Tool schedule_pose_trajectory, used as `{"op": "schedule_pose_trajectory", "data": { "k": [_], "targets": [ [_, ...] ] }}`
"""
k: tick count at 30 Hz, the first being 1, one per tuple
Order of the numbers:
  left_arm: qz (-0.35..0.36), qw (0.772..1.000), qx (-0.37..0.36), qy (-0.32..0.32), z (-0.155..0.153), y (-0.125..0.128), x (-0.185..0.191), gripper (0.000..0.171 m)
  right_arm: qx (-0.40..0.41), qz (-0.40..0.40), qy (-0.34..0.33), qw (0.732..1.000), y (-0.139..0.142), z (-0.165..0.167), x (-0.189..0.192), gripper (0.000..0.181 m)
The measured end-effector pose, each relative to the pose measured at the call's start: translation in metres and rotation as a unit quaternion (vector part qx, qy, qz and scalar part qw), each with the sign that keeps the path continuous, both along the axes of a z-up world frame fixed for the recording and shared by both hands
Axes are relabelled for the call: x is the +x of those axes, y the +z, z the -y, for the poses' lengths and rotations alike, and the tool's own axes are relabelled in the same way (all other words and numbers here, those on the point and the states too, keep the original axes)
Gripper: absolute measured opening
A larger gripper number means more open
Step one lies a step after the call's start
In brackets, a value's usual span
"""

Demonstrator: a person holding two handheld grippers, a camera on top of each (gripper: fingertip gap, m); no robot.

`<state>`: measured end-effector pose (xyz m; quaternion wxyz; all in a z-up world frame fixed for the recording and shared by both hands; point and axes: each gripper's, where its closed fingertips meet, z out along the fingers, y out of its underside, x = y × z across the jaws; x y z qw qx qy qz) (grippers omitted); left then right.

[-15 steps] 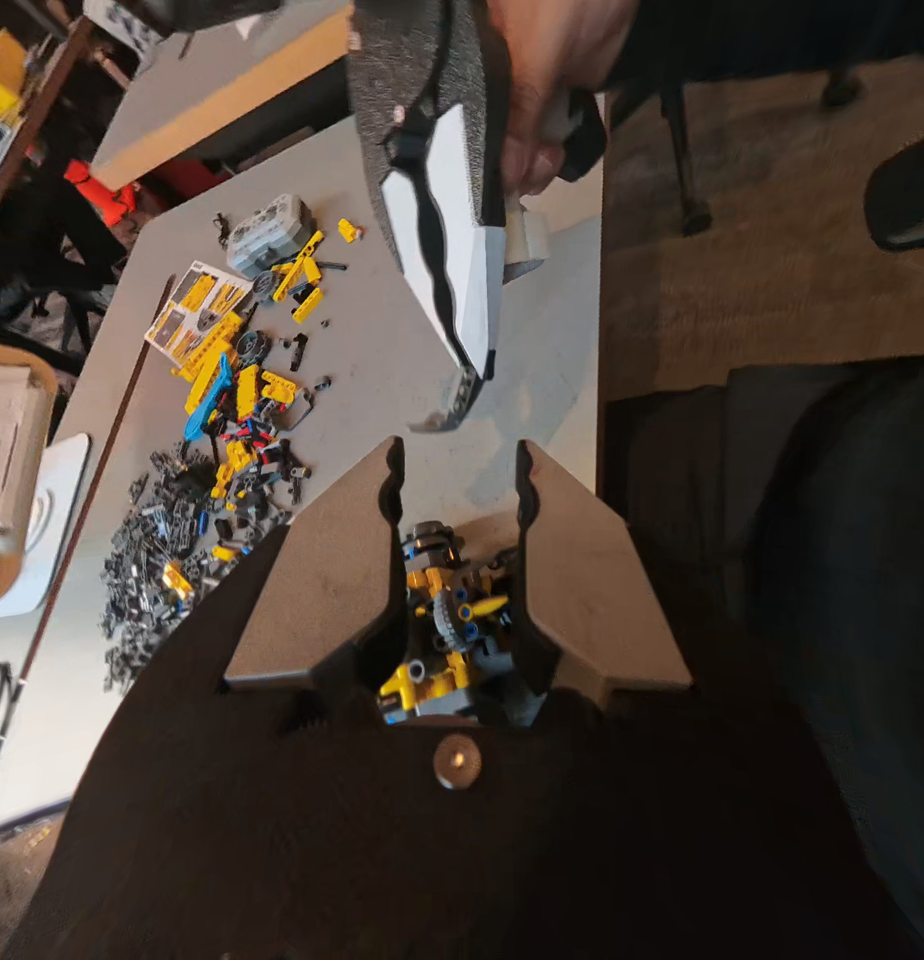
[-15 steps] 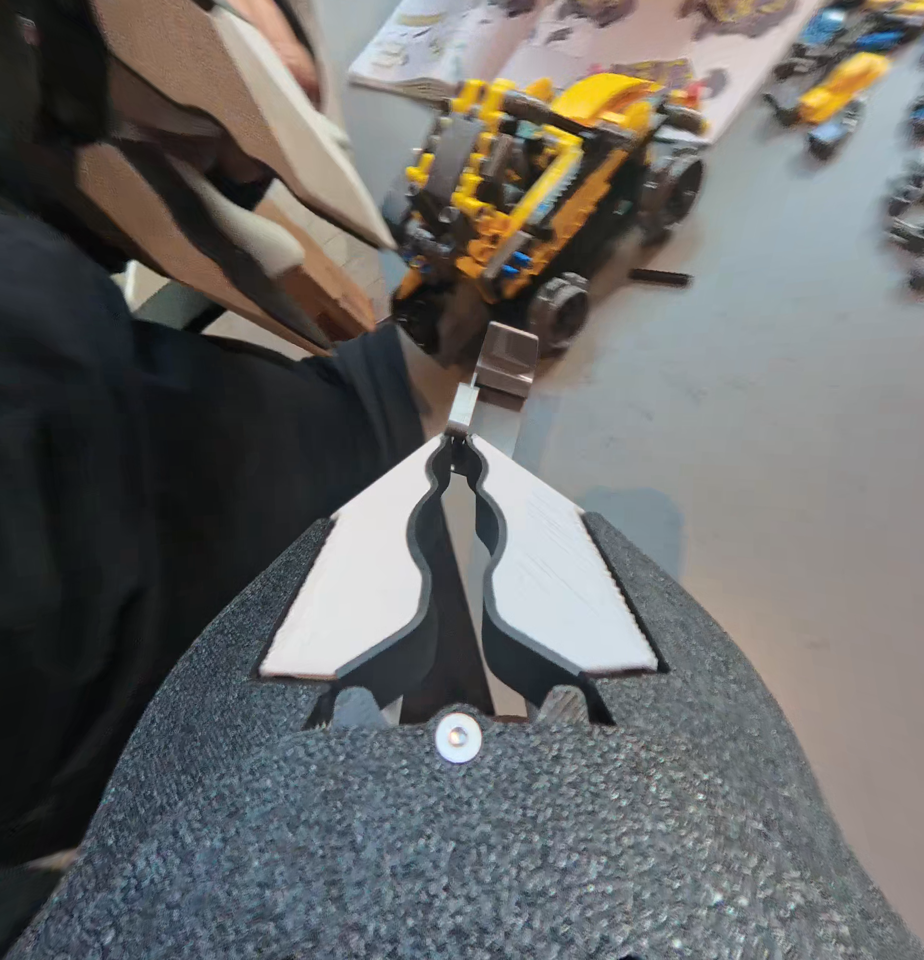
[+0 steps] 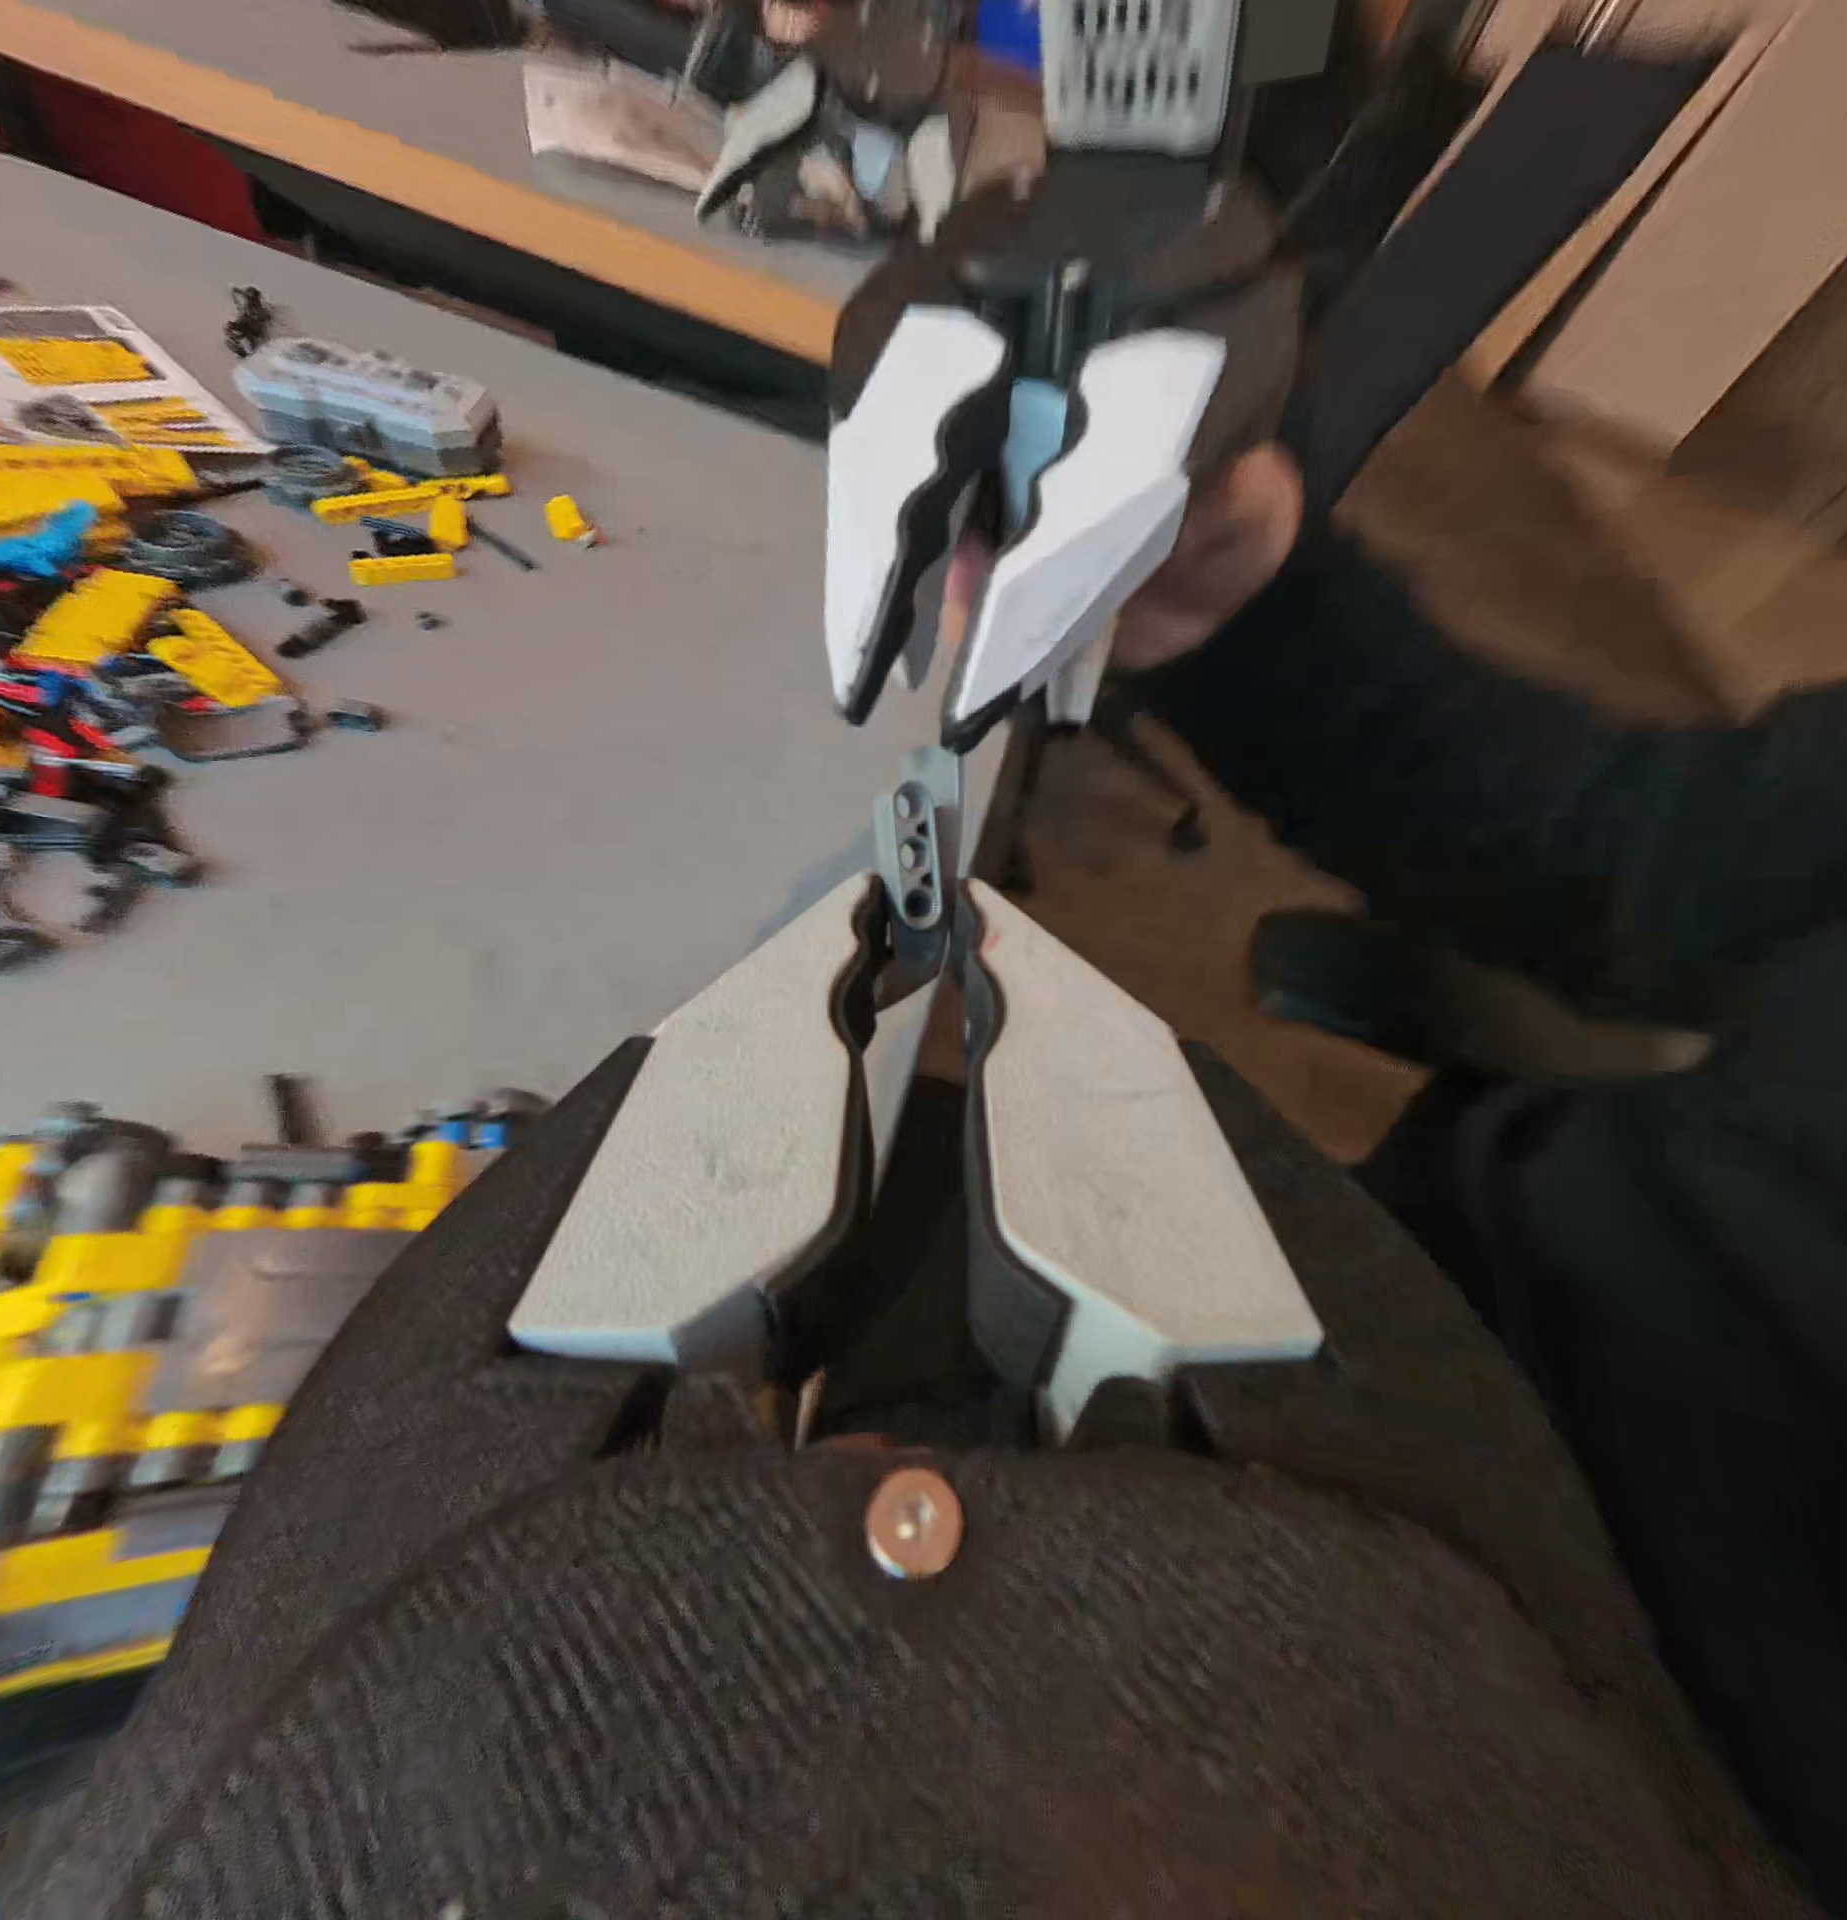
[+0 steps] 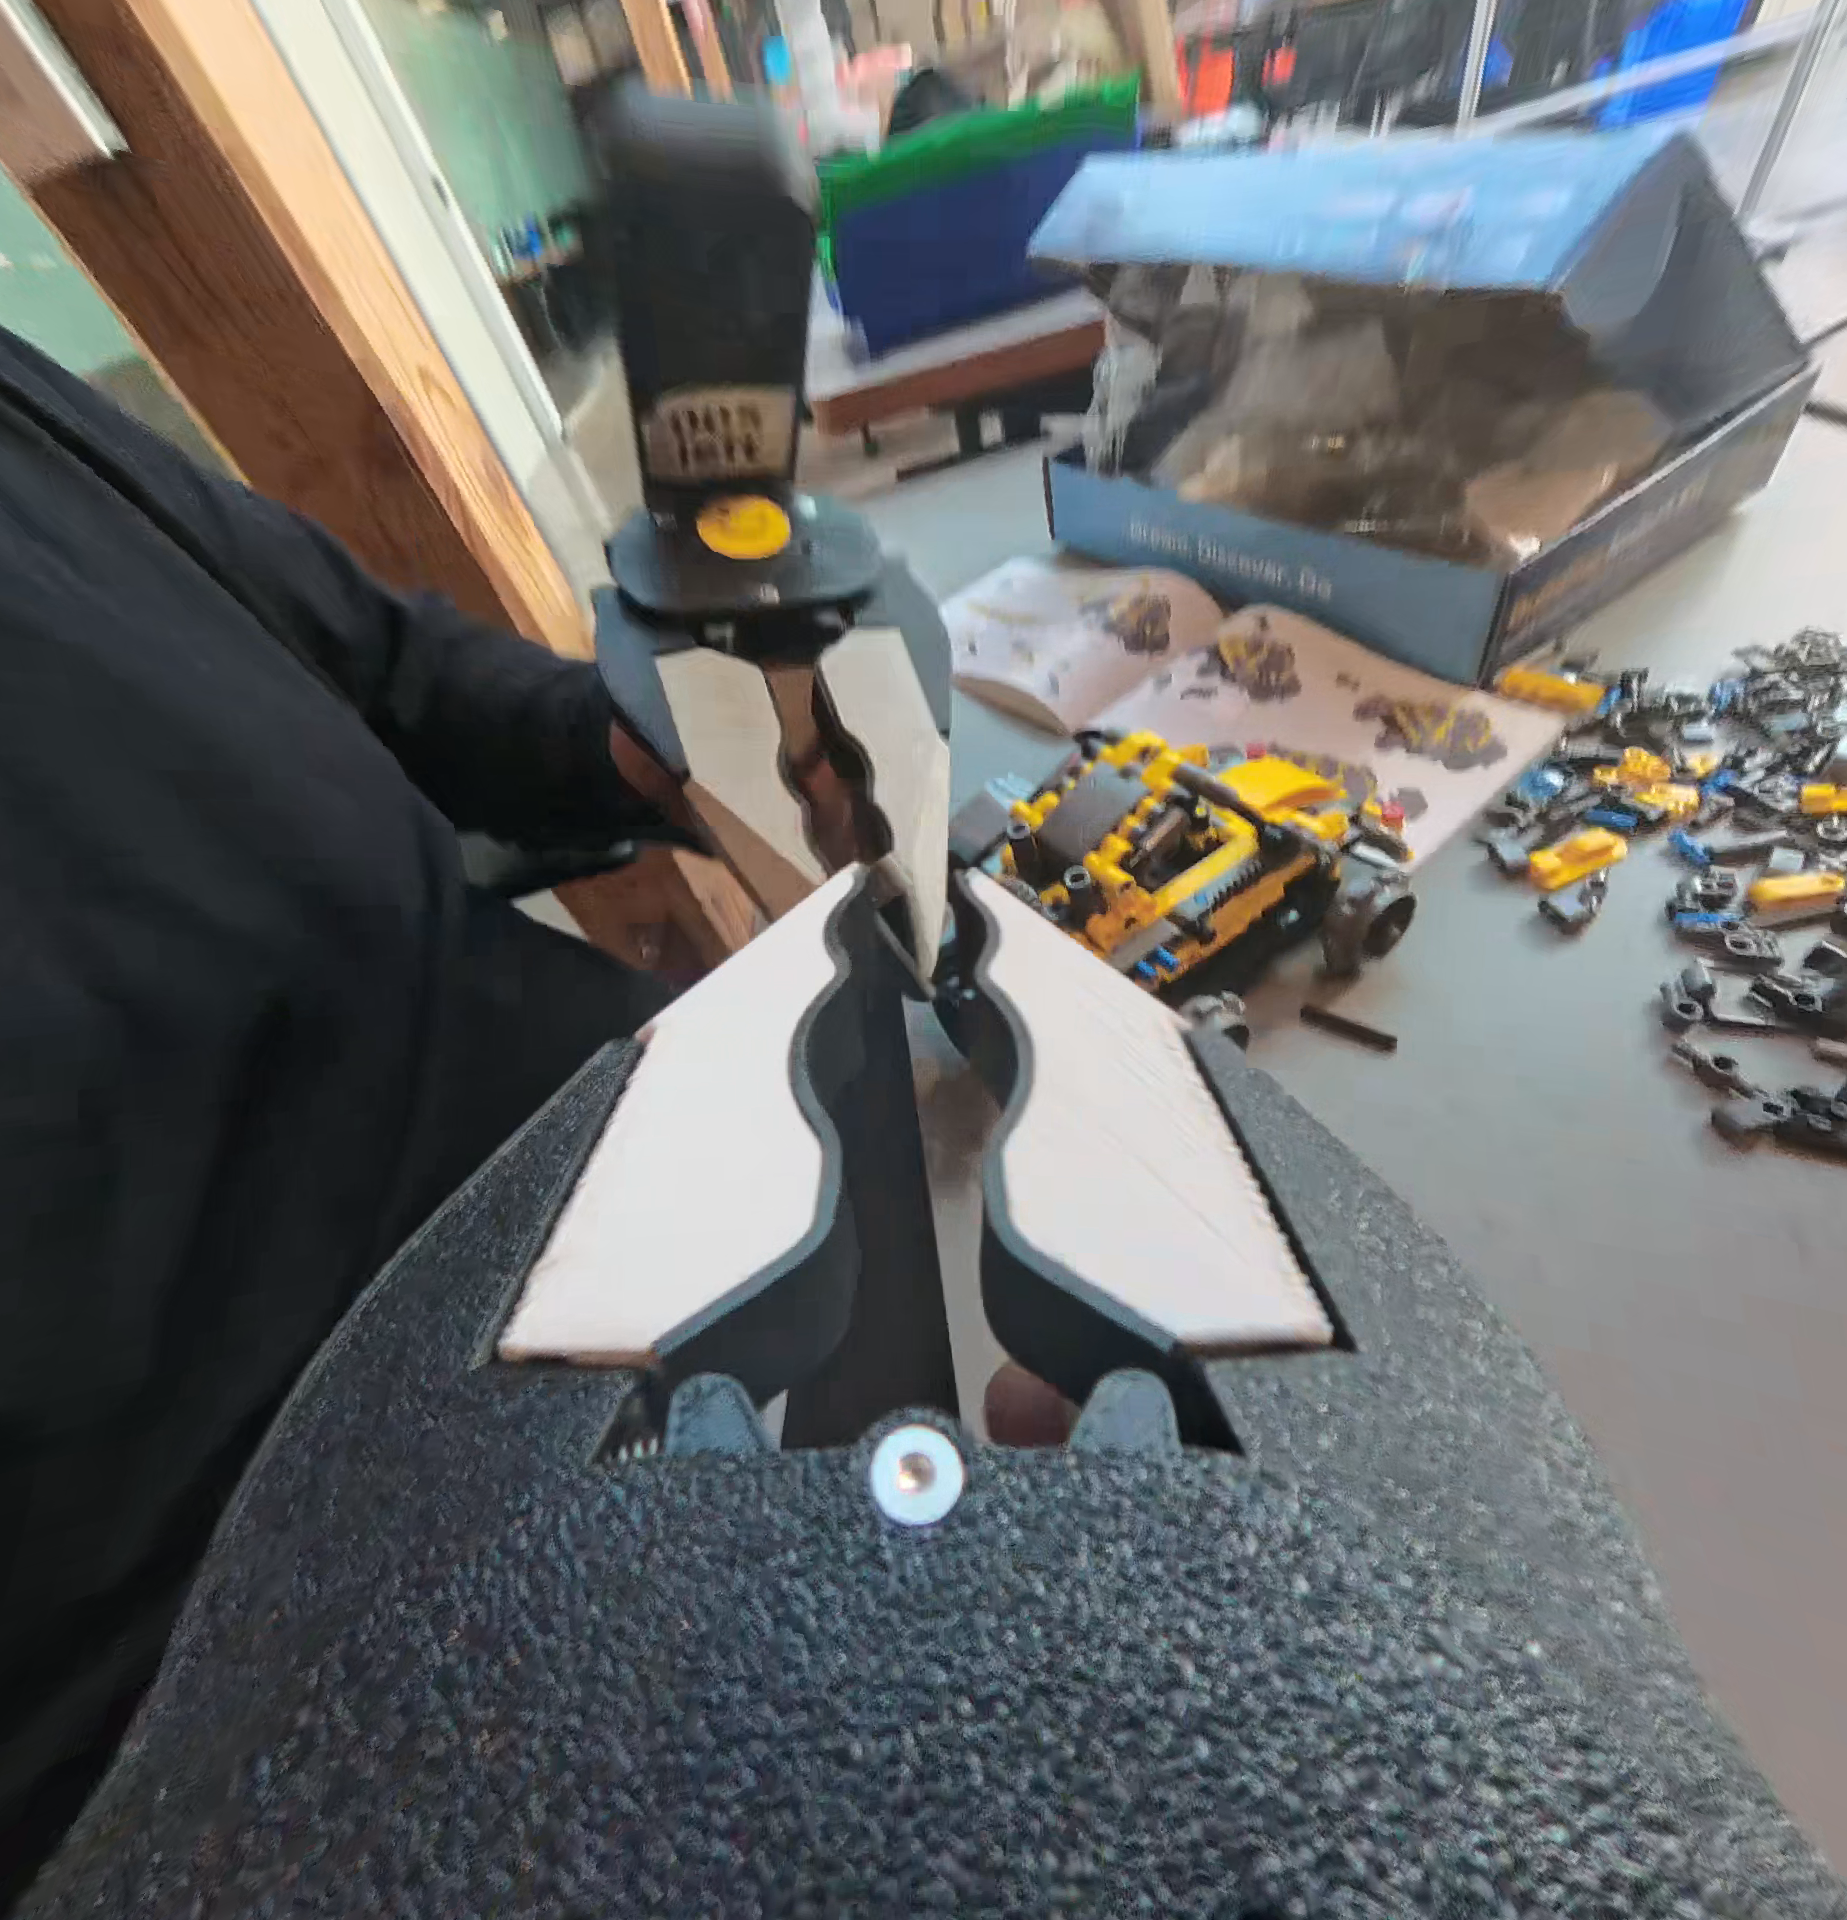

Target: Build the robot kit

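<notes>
Grey table (image 3: 545, 831), loose bricks (image 4: 1729, 883), wooden door (image 4: 306, 343)

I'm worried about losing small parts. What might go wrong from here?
1. The left gripper pinches the grey beam only by its lower end, at the fingertips; it may pivot or slip.
2. It is near the table edge, so a drop might reach the floor.
3. The right gripper, open, hovers just above; a nudge might dislodge it.
</notes>
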<state>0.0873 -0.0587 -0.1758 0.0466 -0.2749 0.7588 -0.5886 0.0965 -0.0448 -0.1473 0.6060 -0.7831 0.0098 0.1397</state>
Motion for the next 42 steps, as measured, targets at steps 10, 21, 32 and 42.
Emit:
{"op": "schedule_pose_trajectory", "data": {
  "k": [10,21,32,42],
  "targets": [
    [-0.046,0.951,-0.302,0.039,-0.009,0.028,-0.018,0.008,0.112,-0.172,0.034,0.978,0.012,0.002,-0.012,0.029],
    [-0.136,0.948,-0.28,0.065,-0.021,-0.002,-0.008,0.013,0.043,-0.26,0.03,0.964,-0.014,-0.025,-0.015,0.0],
    [0.005,0.969,0.05,0.243,-0.148,-0.036,0.001,0.104,-0.062,-0.39,-0.021,0.919,-0.08,-0.014,0.045,0.0],
    [-0.003,0.973,0.18,0.147,-0.129,-0.075,0.014,0.094,-0.103,-0.412,0.038,0.905,-0.093,-0.03,0.056,0.0]
  ]
}}
